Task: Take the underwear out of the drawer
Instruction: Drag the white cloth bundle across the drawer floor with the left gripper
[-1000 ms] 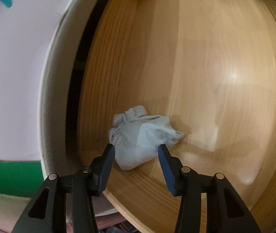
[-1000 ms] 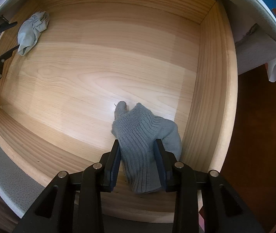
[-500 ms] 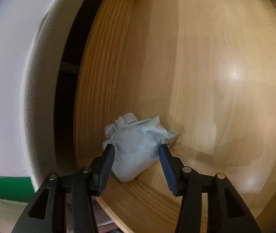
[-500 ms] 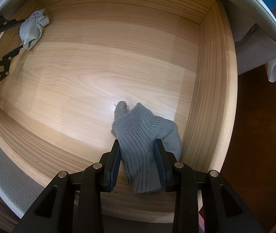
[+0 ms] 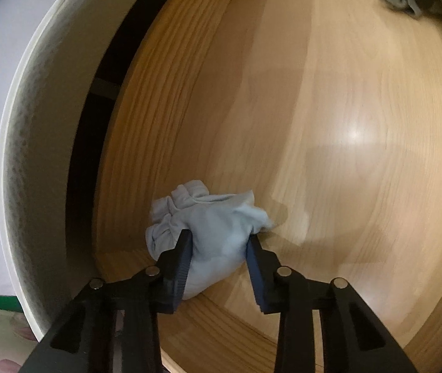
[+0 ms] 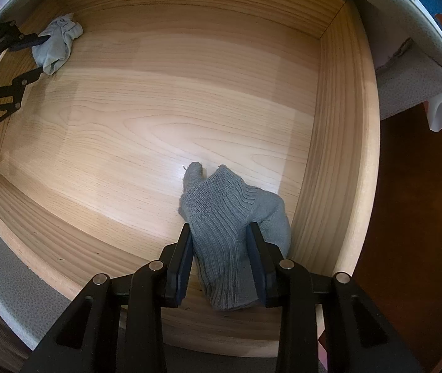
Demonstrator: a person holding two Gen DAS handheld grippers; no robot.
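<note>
I have both grippers down in the wooden drawer (image 6: pixel 339 143). My left gripper (image 5: pixel 219 250) has its fingers pinching a crumpled pale blue garment (image 5: pixel 208 236) in the drawer's corner, against the side wall — the fabric bulges between them. My right gripper (image 6: pixel 219 245) points straight down, its fingers pinching a grey ribbed knit piece (image 6: pixel 230 227) that lies on the drawer floor just beside the opposite wall — well apart from the blue one.
</note>
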